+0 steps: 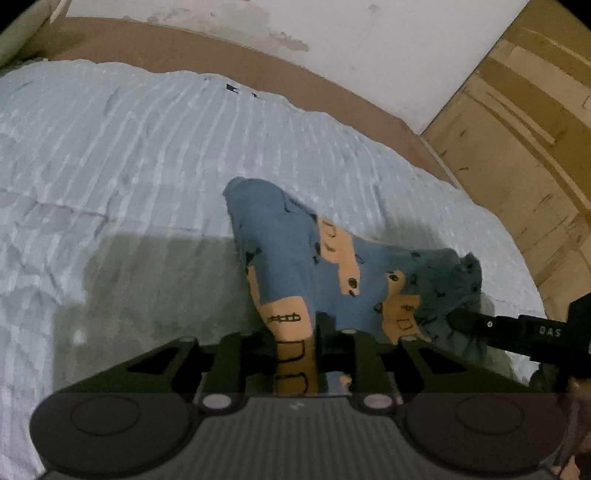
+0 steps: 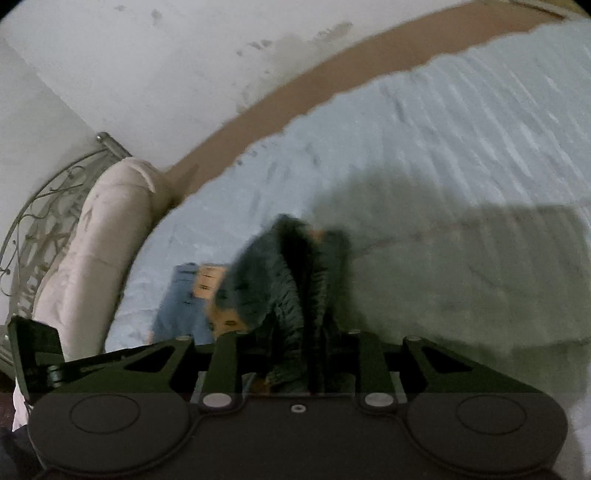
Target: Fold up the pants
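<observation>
The pants (image 1: 291, 258) are blue with tan patches and black marks. They hang bunched above a light blue striped bedcover (image 1: 129, 147). My left gripper (image 1: 295, 354) is shut on a tan-patched part of the pants, and the cloth runs up from between its fingers. My right gripper (image 2: 306, 362) is shut on the dark gathered waistband (image 2: 288, 280); the blue and tan cloth (image 2: 192, 295) hangs to its left. In the left wrist view the right gripper (image 1: 517, 332) shows at the right edge against the dark bunched cloth.
A brown bed edge (image 1: 258, 62) and a stained white wall (image 1: 332, 33) lie beyond the bedcover. A wooden panel (image 1: 528, 129) stands at the right. A beige pillow (image 2: 99, 236) and a metal scrollwork headboard (image 2: 40, 221) are at the left of the right wrist view.
</observation>
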{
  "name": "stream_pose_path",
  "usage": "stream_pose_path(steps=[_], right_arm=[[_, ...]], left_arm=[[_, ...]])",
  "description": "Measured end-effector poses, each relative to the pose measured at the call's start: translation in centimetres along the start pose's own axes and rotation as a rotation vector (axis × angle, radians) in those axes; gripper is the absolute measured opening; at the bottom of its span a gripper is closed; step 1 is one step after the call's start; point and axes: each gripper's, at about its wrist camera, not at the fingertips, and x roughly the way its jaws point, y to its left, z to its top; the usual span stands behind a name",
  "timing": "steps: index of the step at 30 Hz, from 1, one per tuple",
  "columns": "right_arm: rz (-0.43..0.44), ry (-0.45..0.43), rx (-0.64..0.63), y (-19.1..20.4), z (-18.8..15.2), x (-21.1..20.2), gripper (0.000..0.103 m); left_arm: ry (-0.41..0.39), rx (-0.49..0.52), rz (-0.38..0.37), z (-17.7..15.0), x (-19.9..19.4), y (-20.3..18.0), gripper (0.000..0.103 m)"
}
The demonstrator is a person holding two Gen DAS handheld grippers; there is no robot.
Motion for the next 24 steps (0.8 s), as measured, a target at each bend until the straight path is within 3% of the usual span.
stream_pose_path(steps=[5, 6, 8, 10, 11, 13, 17, 21, 24], right_arm=[[-0.024, -0.062, 0.006, -1.4, -1.1, -2.5, 0.055], [-0.046, -0.081, -0.02, -1.0, -1.1, -3.3, 0.058], [-0.078, -0.117, -0.101, 0.8, -1.9, -5.1, 0.078], [-0.1, -0.137, -0.187, 3.5, -3.4, -6.7, 0.092], [-0.116, -0.148, -0.229, 4.8, -4.2, -7.5, 0.1], [-0.165, -0.171, -0.301, 7.5, -6.1, -9.0, 0.102], [-0.247, -0.181, -0.307, 10.6, -9.0, -11.3, 0.102], [-0.397, -0.146, -0.344, 13.9, -12.2, -12.3, 0.102], [-0.383, -0.161, -0.34, 15.2, -13.8, -13.6, 0.102]], left_arm=[[-0.039, -0.001, 0.021, -0.6, -2.0, 0.7, 0.049], [-0.047, 0.022, 0.039, -0.7, -2.4, 0.4, 0.055], [-0.069, 0.085, 0.069, -1.6, -3.9, -1.0, 0.071], [-0.102, 0.132, 0.074, -2.8, -5.9, -2.4, 0.093], [-0.12, 0.145, 0.075, -3.5, -7.0, -3.1, 0.096], [-0.138, 0.152, 0.081, -4.8, -8.7, -4.3, 0.102], [-0.133, 0.151, 0.132, -6.9, -12.0, -6.3, 0.102], [-0.142, 0.168, 0.15, -9.0, -14.5, -8.2, 0.102], [-0.16, 0.203, 0.205, -10.4, -16.1, -9.7, 0.102]])
